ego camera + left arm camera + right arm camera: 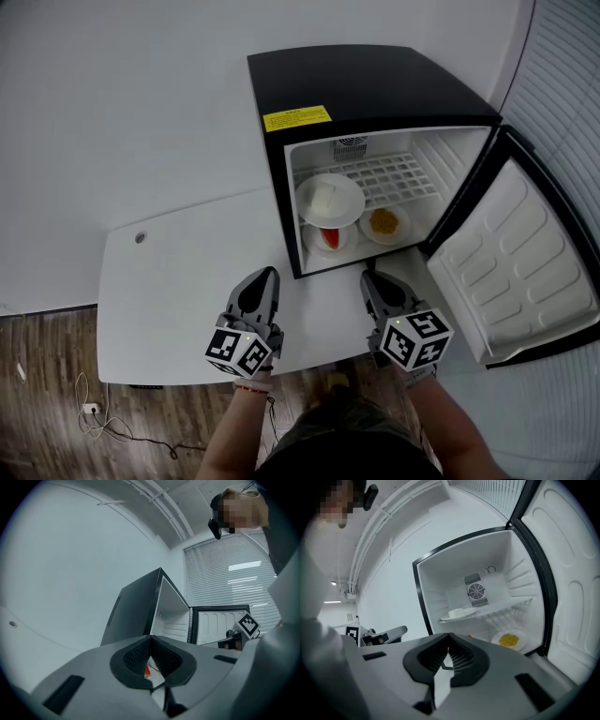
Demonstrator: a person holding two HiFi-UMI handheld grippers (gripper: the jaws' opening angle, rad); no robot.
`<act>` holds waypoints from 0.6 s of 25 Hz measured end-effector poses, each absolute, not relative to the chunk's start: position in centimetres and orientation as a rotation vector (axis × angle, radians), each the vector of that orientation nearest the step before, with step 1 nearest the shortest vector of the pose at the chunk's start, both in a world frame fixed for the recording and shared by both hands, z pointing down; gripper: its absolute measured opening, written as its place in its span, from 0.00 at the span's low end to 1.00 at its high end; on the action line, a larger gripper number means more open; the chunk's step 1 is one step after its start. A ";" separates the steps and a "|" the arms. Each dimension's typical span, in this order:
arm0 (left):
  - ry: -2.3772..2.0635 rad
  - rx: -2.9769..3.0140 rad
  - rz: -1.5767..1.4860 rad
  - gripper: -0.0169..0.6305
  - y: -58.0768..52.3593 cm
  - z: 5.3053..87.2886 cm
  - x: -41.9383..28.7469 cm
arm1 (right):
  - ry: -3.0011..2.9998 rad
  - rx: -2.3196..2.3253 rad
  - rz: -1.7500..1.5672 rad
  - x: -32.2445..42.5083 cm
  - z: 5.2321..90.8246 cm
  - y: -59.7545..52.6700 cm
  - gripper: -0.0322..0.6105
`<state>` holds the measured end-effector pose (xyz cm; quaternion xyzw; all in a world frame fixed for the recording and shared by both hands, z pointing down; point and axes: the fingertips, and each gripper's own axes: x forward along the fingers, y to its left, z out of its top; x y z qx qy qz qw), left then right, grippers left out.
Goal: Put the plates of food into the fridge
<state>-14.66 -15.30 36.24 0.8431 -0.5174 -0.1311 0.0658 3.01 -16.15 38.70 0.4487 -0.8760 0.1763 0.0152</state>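
Three plates lie flat inside the fridge [375, 84], round, with no long axis. The fridge stands at the right end of the table [178, 281], its open front facing the near edge and its door [520, 262] swung right. The white-food plate [330, 200] sits on the wire shelf [403, 178]. Below it on the floor are the red-food plate [330, 238] at left and the yellow-food plate [384, 224] at right. The left gripper [270, 272] and right gripper [367, 276] hover over the near edge, jaws together, both empty.

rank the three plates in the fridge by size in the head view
1. white-food plate, though it sits highest, closest to the camera
2. yellow-food plate and red-food plate: they look alike, and the red one is partly hidden
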 end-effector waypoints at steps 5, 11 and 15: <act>-1.543 2.548 -0.377 0.04 -14.1 37.0 -14.4 | -2.735 1.384 0.496 3.1 38.8 -14.8 0.06; -1.529 2.539 -0.359 0.04 -12.4 38.3 -14.4 | -2.707 1.379 0.407 3.4 39.6 -13.1 0.06; -1.537 2.527 -0.360 0.04 -11.4 38.6 -14.4 | -2.686 1.398 0.368 3.9 40.1 -12.1 0.06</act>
